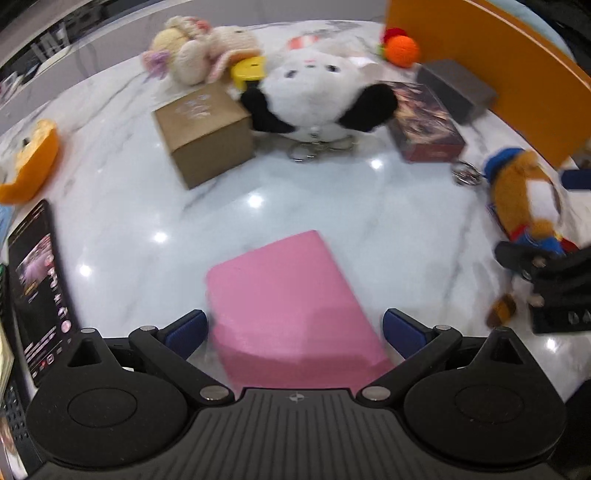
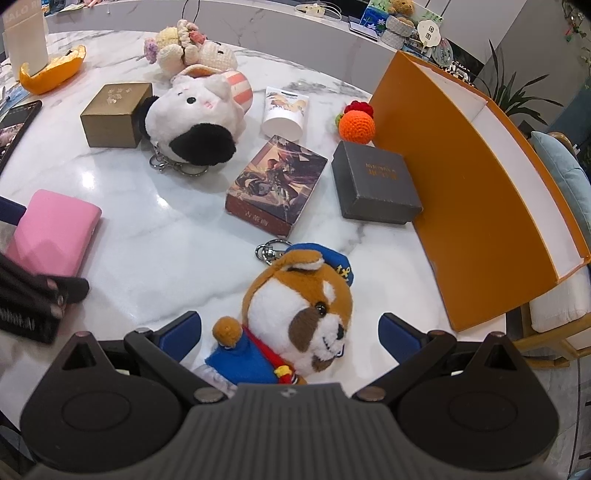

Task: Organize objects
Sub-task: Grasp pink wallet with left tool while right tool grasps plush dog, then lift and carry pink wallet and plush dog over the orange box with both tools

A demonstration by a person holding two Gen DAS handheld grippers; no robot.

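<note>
On the marble table [image 2: 177,236], the left gripper [image 1: 293,330] has its jaws spread around the pink case [image 1: 291,299] at 6 o'clock in its view, while the right gripper [image 2: 290,334], likewise spread, straddles the dog plush [image 2: 299,314] at 6 o'clock, the orange box [image 2: 476,206] at 3 o'clock.

**A home lounge or reception corner with a marble counter**

A glossy white marble counter [image 2: 177,236] holds plush toys, gift boxes and orange peel [image 2: 51,70]. Behind it stand a leafy houseplant [image 2: 513,85], a cushioned wooden chair [image 2: 561,295] and a ledge of knitted trinkets [image 2: 399,18], giving a domestic, lived-in look.
</note>
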